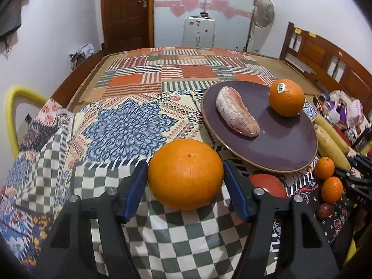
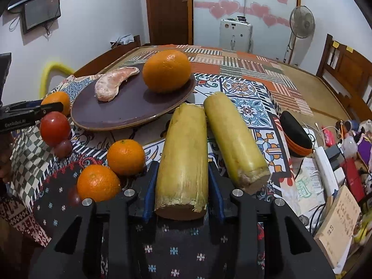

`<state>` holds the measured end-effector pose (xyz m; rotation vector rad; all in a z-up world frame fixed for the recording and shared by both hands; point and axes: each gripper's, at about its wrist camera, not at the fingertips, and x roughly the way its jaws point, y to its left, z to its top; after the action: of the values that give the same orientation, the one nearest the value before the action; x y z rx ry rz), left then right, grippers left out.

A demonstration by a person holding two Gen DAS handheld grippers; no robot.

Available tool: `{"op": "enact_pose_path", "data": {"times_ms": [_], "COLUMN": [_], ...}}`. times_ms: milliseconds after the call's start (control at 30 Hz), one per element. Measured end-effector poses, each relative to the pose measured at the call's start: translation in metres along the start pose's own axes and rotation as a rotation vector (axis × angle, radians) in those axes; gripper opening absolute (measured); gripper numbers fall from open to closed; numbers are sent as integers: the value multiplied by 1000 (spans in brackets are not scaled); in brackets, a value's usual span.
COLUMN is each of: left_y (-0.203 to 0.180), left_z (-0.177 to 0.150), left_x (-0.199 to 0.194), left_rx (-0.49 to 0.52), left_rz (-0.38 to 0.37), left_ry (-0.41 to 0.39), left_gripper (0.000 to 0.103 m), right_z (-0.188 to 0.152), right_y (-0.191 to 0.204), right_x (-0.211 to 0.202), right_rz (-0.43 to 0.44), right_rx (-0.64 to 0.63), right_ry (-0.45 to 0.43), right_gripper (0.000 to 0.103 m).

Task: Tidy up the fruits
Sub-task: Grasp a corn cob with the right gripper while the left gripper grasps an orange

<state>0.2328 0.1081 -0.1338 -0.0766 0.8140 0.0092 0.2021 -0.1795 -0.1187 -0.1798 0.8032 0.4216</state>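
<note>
A large orange (image 1: 186, 174) rests on the checked cloth between the blue pads of my left gripper (image 1: 186, 162), which stands open close to its sides. A dark plate (image 1: 279, 144) behind it carries a peeled pomelo segment (image 1: 237, 114) and a stickered orange (image 1: 287, 97). My right gripper (image 2: 182, 162) is shut on a thick yellow stalk piece (image 2: 183, 158) lying on the table. A second stalk piece (image 2: 234, 139) lies just right of it. Two tangerines (image 2: 125, 157) (image 2: 98, 182) sit left of that gripper. A tomato (image 2: 55, 127) and a small dark fruit (image 2: 62, 148) lie near the left gripper.
A black glasses case (image 2: 295, 134), a white power strip (image 2: 325, 167), cables and a book (image 2: 339, 227) crowd the right edge. A yellow chair back (image 1: 11, 116) stands at the left. The patterned cloth runs on to the table's far end.
</note>
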Motion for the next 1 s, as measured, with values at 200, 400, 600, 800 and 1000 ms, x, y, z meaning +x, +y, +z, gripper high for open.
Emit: {"op": "enact_pose_path", "data": {"times_ms": [200, 400, 600, 800, 1000], "left_y": [5, -2, -14, -17, -18], "left_z": [-17, -37, -52, -55, -53], "left_x": [-20, -46, -56, -56, -54], "left_rx": [14, 61, 96, 103, 115], "left_rz": [7, -13, -37, -28, -27], "left_ry": [12, 13, 25, 13, 6], "left_gripper": [65, 65, 65, 66, 66], "right_z": [-11, -23, -20, -17, -2], "right_y": [5, 8, 6, 5, 5], "right_x": [-12, -24, -25, -23, -16], "right_rz": [0, 9, 11, 19, 21], "right_rx": [-23, -47, -65, -71, -69], "right_ry": [6, 19, 42, 43, 28], "right_gripper": [37, 37, 37, 39, 42]}}
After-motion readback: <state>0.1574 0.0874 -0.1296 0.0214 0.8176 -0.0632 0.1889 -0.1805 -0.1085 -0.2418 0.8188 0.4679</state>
